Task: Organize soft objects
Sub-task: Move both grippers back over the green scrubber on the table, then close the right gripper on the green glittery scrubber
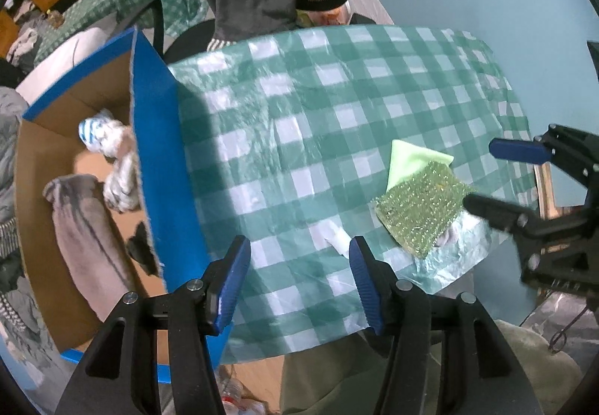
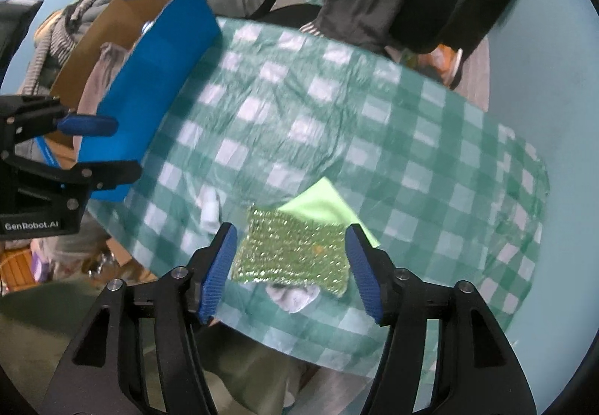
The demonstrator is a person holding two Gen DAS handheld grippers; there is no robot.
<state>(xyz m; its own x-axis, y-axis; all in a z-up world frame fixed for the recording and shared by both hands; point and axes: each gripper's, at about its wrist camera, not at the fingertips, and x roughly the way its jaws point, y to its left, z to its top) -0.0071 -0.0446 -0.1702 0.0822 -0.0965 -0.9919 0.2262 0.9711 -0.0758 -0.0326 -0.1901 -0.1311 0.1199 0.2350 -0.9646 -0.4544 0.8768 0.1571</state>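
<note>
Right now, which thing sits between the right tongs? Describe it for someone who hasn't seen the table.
On the checked tablecloth, near its front edge, lies a glittery green scouring pad. It overlaps a plain pale-green cloth; only the pad sparkles.

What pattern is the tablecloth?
Green and white checks on the tablecloth, clearest in the right wrist view.

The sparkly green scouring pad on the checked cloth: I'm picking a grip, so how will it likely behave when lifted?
The scouring pad looks thin and flat, so probably light. Its mesh surface looks rough, so the right gripper should hold it without slipping. It lies partly on a light green cloth, which may drag along.
</note>
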